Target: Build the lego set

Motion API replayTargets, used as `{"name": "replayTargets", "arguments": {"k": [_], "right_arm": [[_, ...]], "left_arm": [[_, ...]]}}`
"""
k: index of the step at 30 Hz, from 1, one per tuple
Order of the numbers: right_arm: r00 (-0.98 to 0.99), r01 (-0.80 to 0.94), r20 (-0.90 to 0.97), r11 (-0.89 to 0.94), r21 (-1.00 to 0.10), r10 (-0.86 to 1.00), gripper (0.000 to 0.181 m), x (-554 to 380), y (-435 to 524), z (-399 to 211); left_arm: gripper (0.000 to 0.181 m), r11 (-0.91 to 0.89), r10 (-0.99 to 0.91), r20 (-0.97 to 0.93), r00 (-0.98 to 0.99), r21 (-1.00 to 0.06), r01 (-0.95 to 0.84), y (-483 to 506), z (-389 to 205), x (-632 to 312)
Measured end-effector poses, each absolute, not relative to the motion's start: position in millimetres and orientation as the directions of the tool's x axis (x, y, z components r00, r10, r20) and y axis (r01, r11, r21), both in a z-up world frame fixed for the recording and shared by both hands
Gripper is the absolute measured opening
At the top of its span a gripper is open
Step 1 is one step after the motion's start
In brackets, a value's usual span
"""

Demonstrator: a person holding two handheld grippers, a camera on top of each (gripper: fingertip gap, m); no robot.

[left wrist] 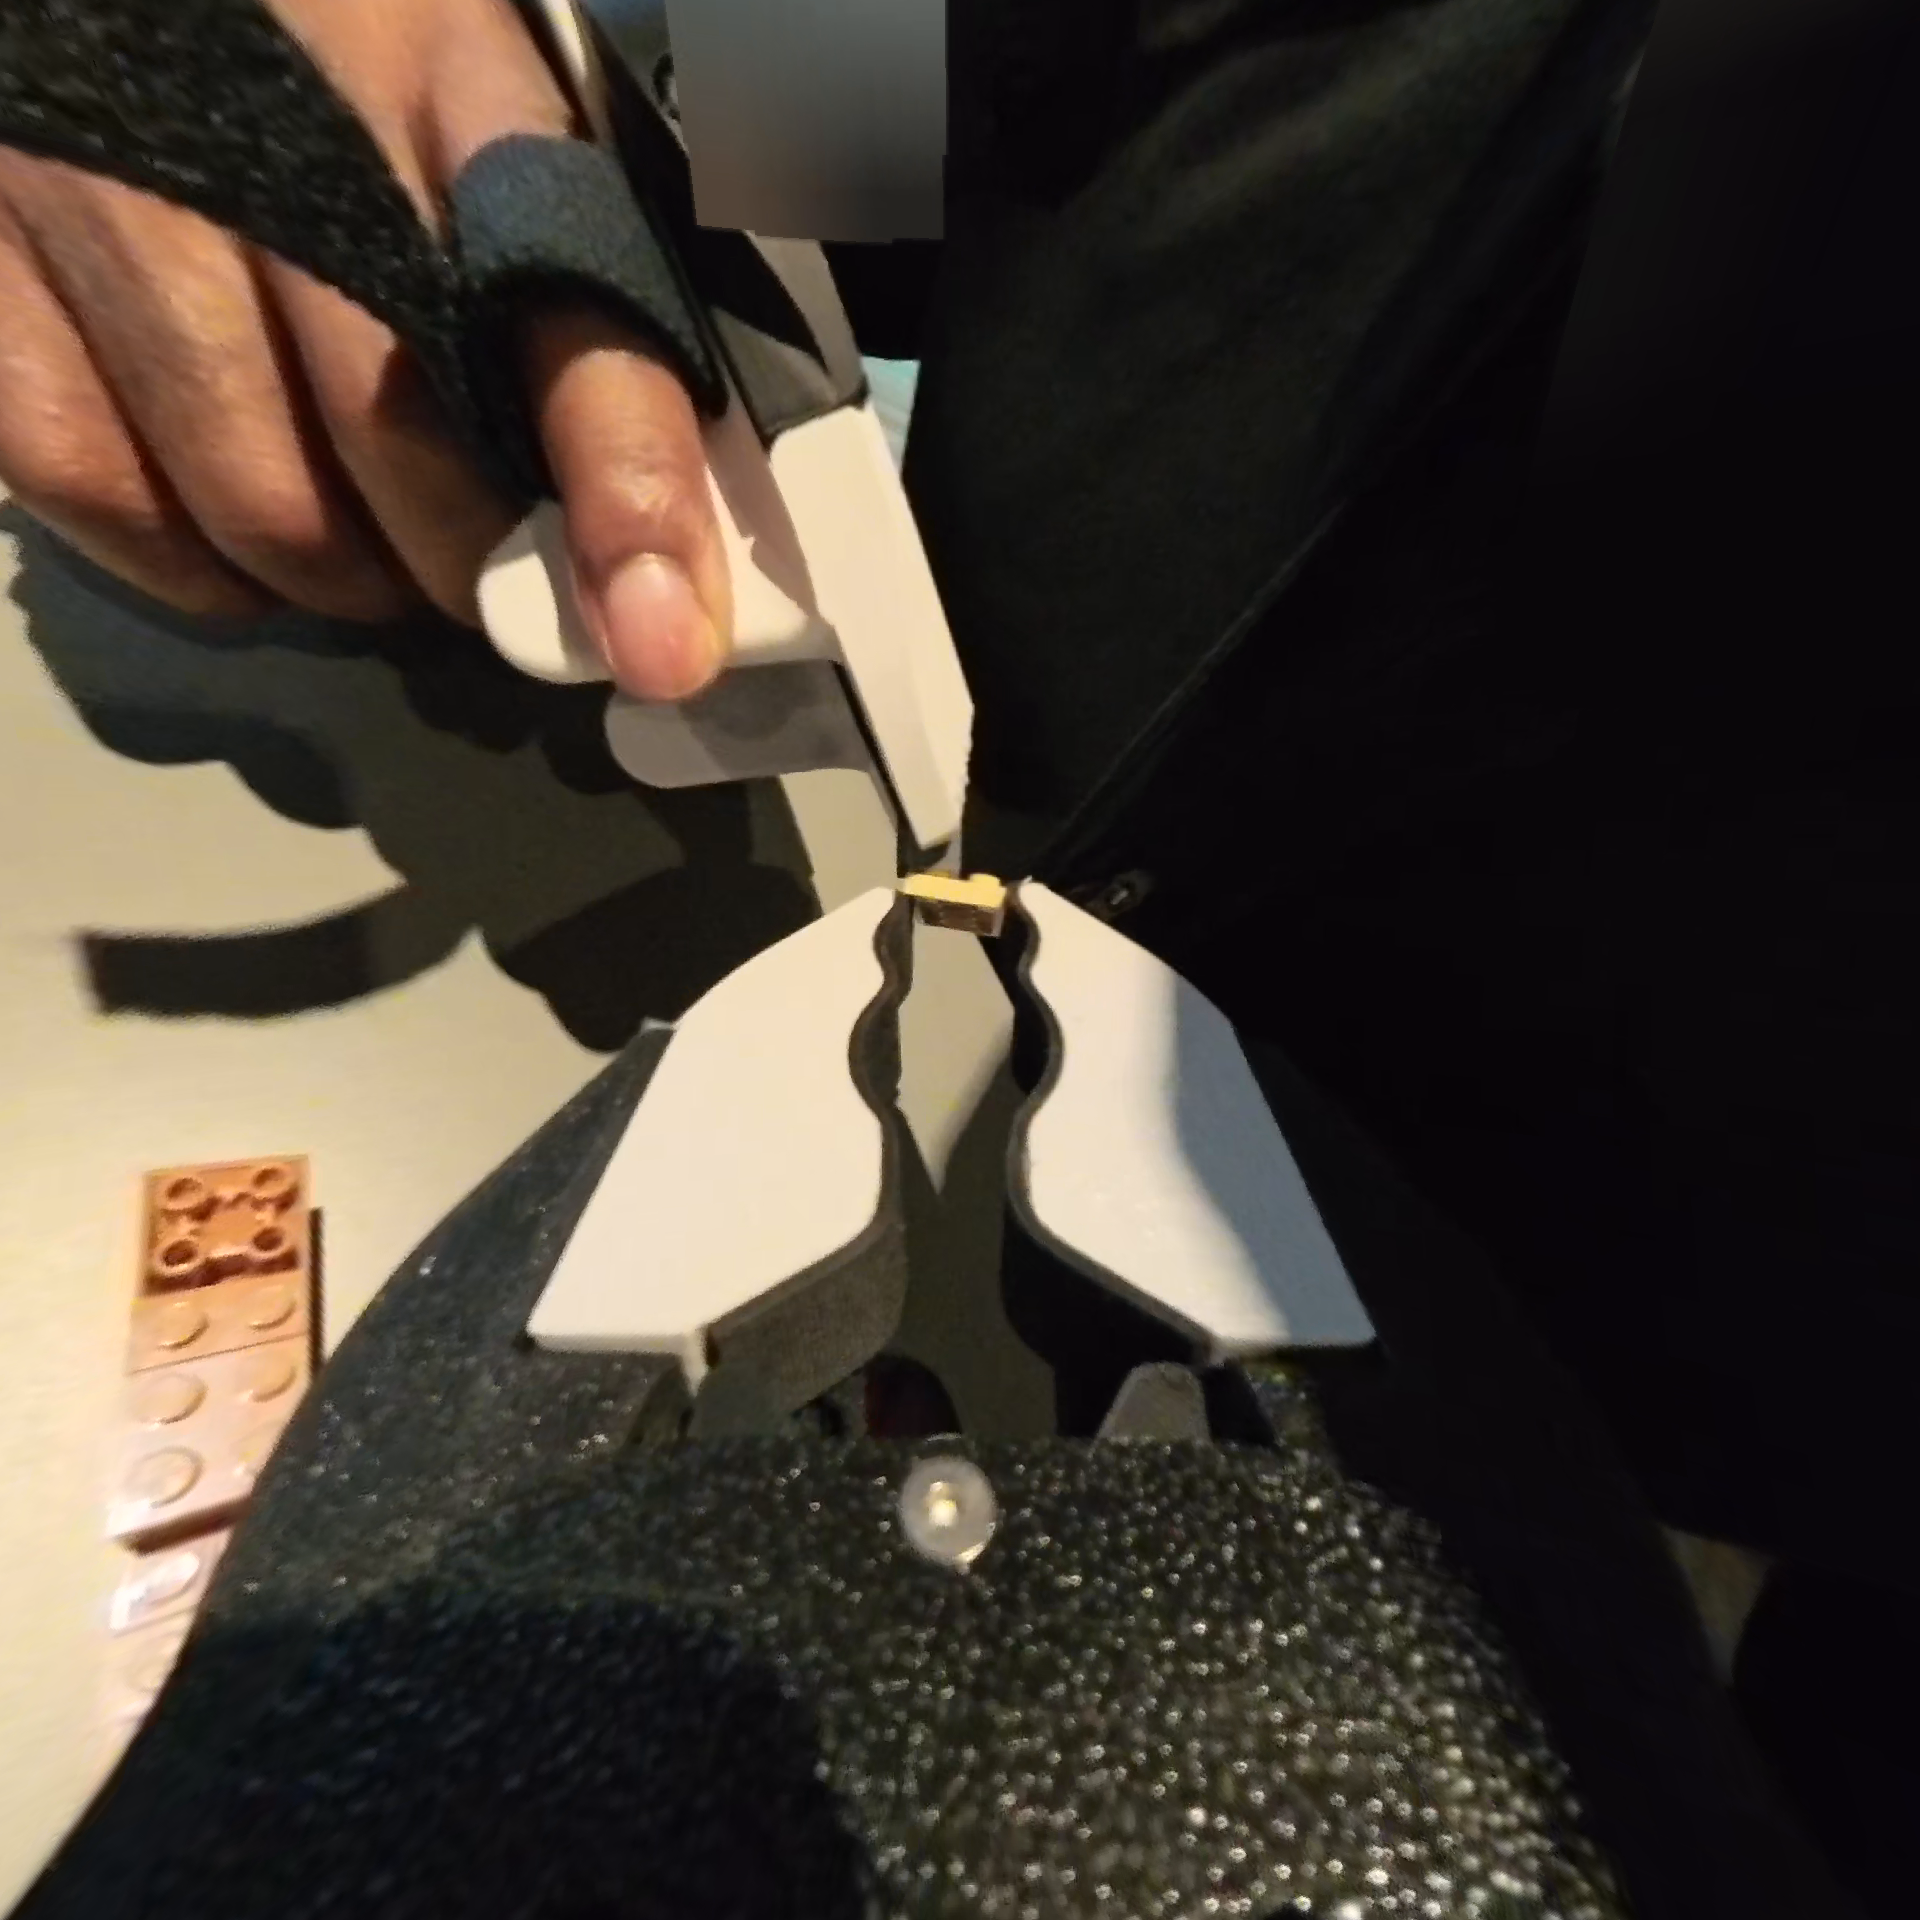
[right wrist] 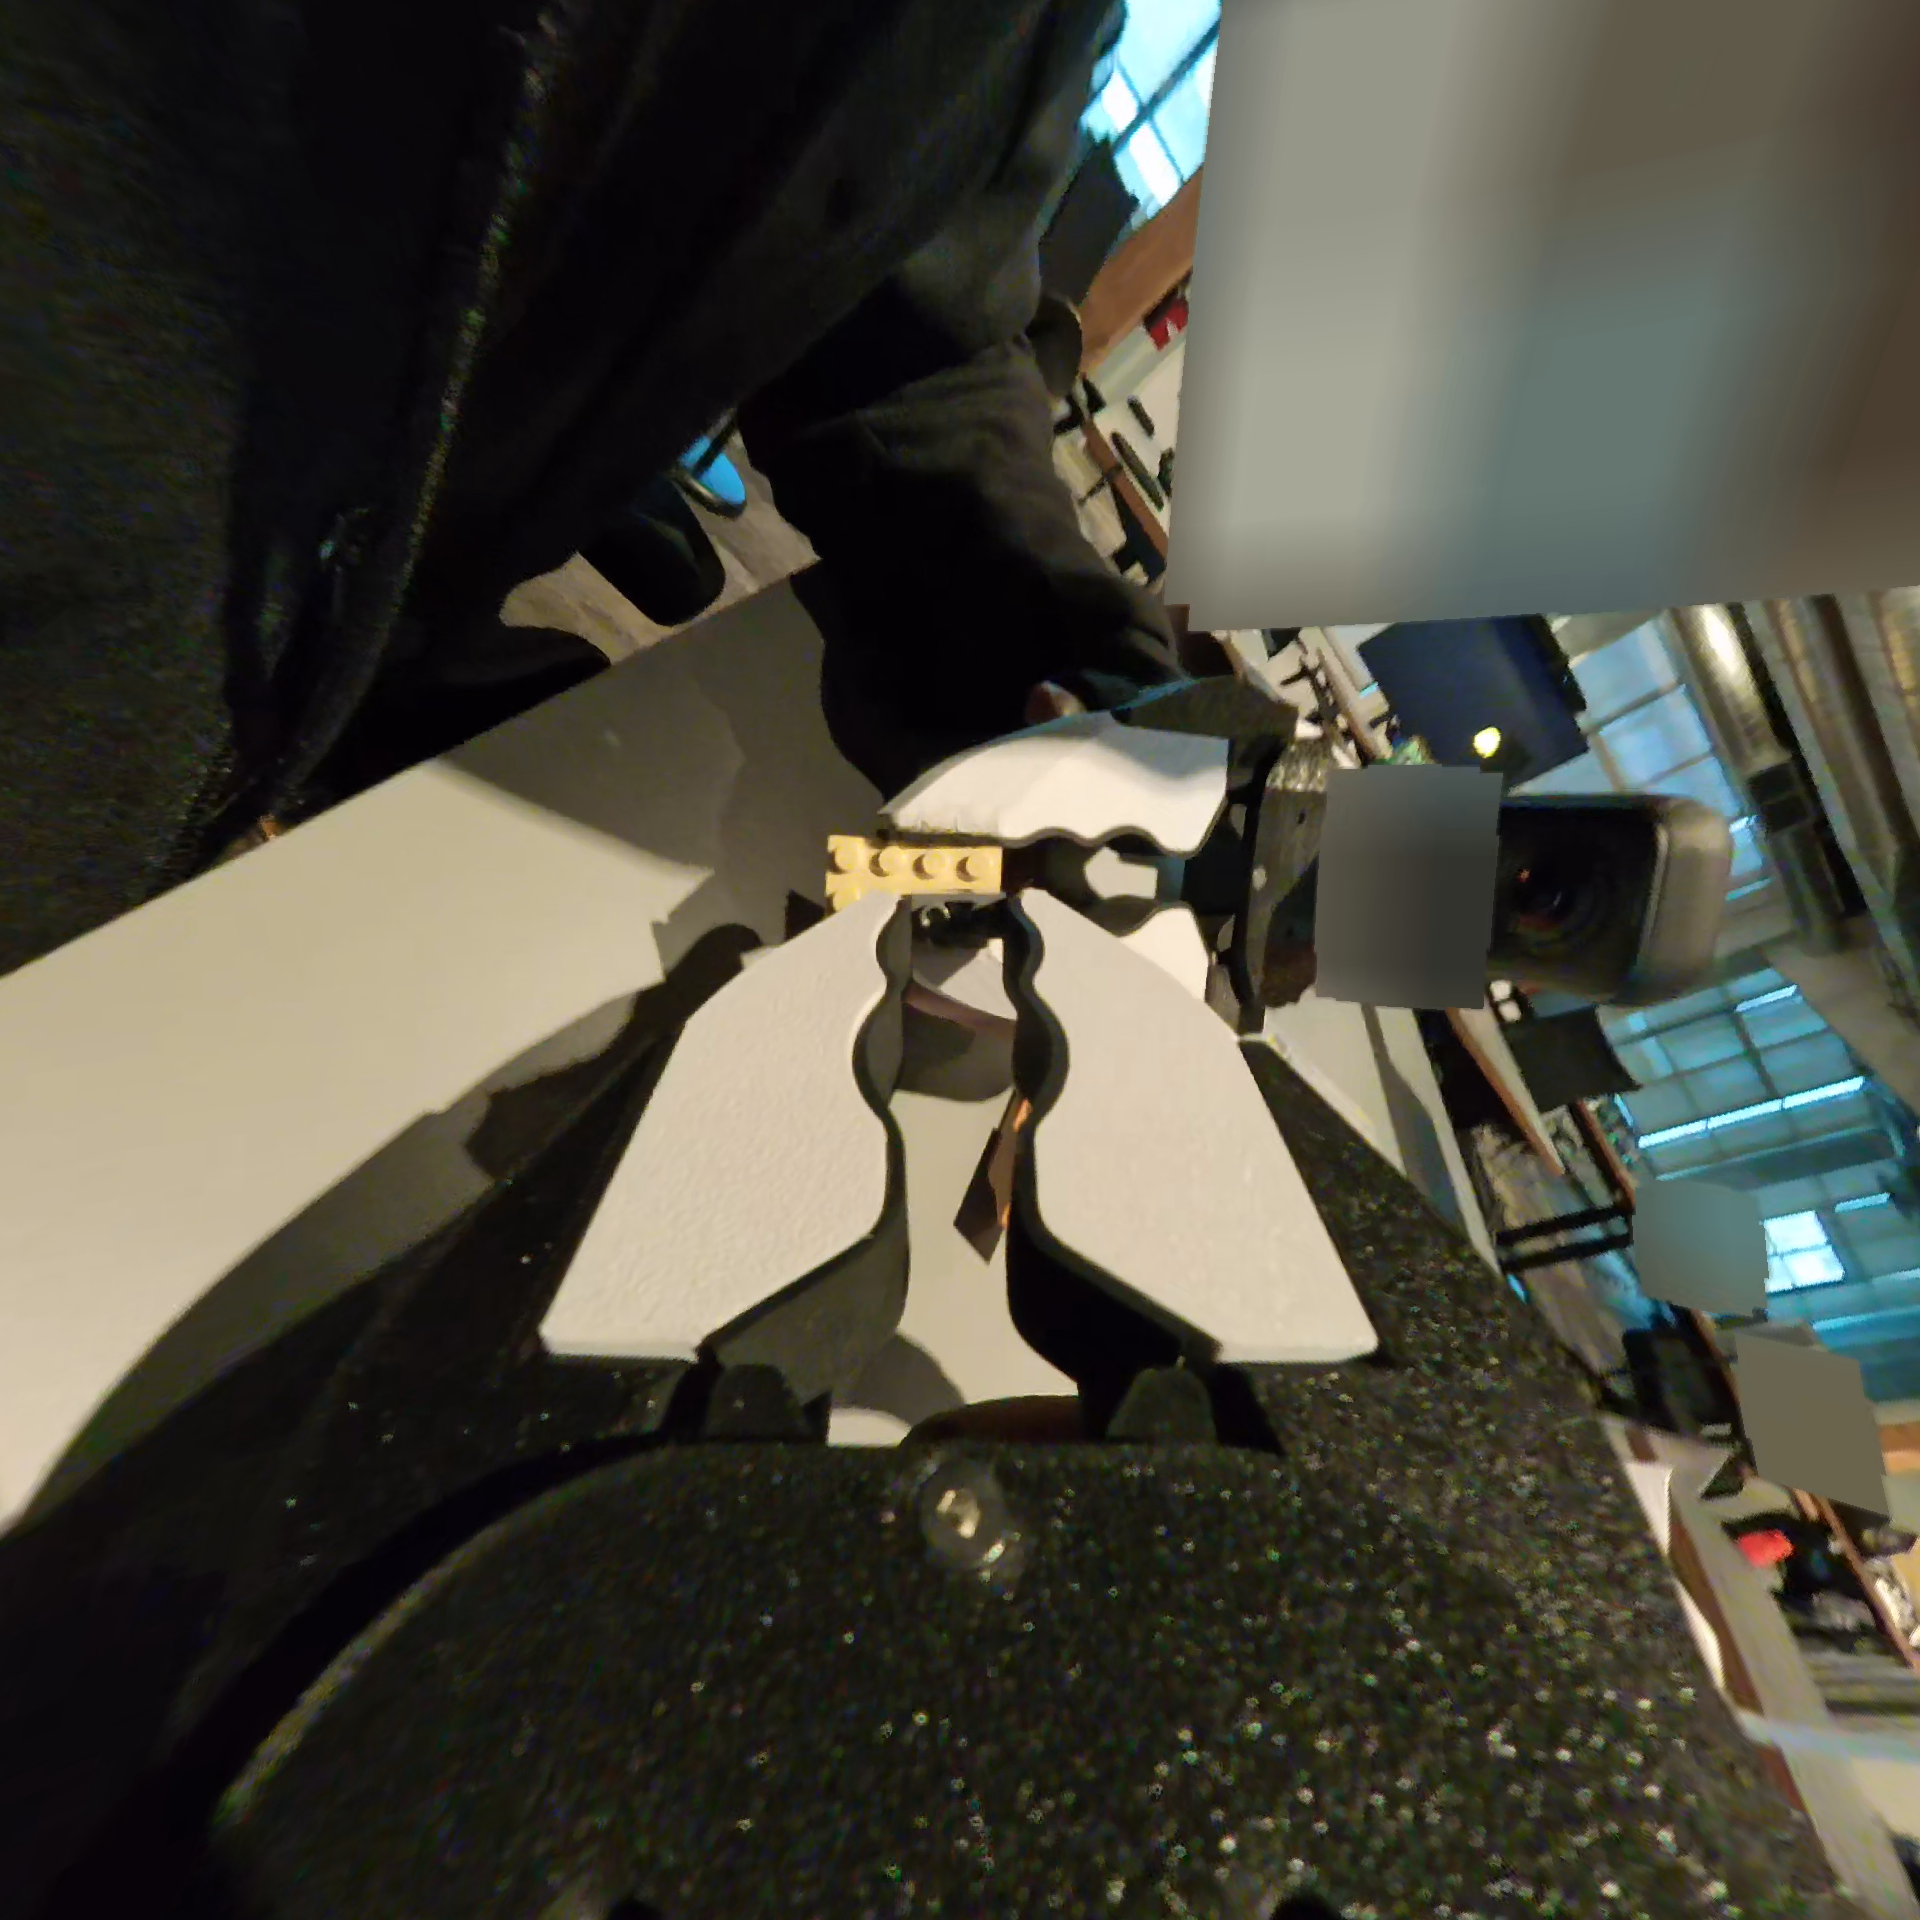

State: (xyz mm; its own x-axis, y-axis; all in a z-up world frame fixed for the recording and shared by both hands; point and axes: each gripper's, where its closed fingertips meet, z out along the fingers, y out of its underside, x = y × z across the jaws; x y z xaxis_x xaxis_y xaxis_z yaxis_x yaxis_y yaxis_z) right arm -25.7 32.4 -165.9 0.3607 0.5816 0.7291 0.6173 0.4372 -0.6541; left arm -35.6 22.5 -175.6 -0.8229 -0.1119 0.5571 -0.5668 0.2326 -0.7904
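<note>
White table (left wrist: 156,831) below, both tools lifted clear of it so I can work the join in mid-air. My left gripper (left wrist: 956,914) is clamped on the end of one tan plate (left wrist: 956,902); four studs (right wrist: 914,864) counted along it. My right gripper (right wrist: 951,920) meets the same plate from the side; whether its tips pinch it, I cannot tell. One copper-toned lego assembly (left wrist: 223,1288) waits on the table.

Both wrist views close-up, facing each other — sharing the tan brick (left wrist: 956,902) (right wrist: 914,865)
</note>
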Motion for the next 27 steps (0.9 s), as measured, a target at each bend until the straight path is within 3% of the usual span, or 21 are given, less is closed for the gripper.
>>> {"name": "replayTargets", "arguments": {"k": [8, 27], "right_arm": [[0.388, 0.641, 0.694, 0.364, -0.676, 0.607, 0.016, -18.6, 37.3, -168.6], [0.347, 0.618, 0.687, 0.396, -0.68, 0.638, 0.016, -21.2, 33.5, -167.1]], "left_arm": [[0.015, 0.21, -0.19, 0.592, -0.783, -0.755, -0.621, 26.7, -178.1, -25.8], [0.015, 0.23, -0.167, 0.574, -0.801, -0.768, -0.598, 20.3, -175.8, -28.8]]}}
